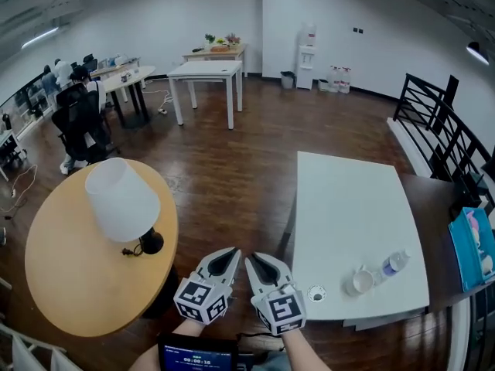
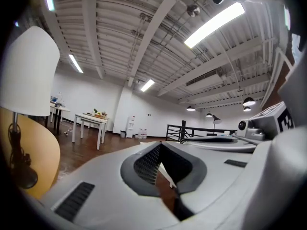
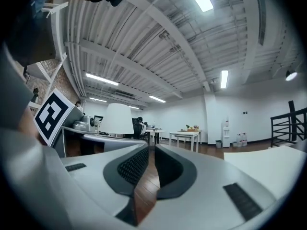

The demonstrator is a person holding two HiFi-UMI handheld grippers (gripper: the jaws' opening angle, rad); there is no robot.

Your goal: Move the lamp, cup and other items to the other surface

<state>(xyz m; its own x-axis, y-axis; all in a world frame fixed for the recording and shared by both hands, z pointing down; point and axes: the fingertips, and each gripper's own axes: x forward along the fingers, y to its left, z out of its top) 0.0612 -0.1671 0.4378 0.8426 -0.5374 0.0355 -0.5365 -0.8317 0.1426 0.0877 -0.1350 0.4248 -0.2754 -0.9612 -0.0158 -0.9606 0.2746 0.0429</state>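
Observation:
A lamp (image 1: 121,201) with a white shade and black base stands on the round wooden table (image 1: 69,284) at the left. A white cup (image 1: 360,280), a clear bottle (image 1: 394,263) and a small round white item (image 1: 315,293) sit near the front edge of the white table (image 1: 348,199) at the right. My left gripper (image 1: 230,253) and right gripper (image 1: 251,260) hover side by side over the floor between the two tables, both shut and holding nothing. The lamp shade (image 2: 29,71) fills the left of the left gripper view; the lamp (image 3: 116,120) appears smaller in the right gripper view.
A black railing (image 1: 441,130) runs along the right. A teal item (image 1: 473,246) lies on a dark desk beside the white table. White tables (image 1: 205,72) and office chairs (image 1: 77,122) stand further back. A small screen (image 1: 197,355) sits below my hands.

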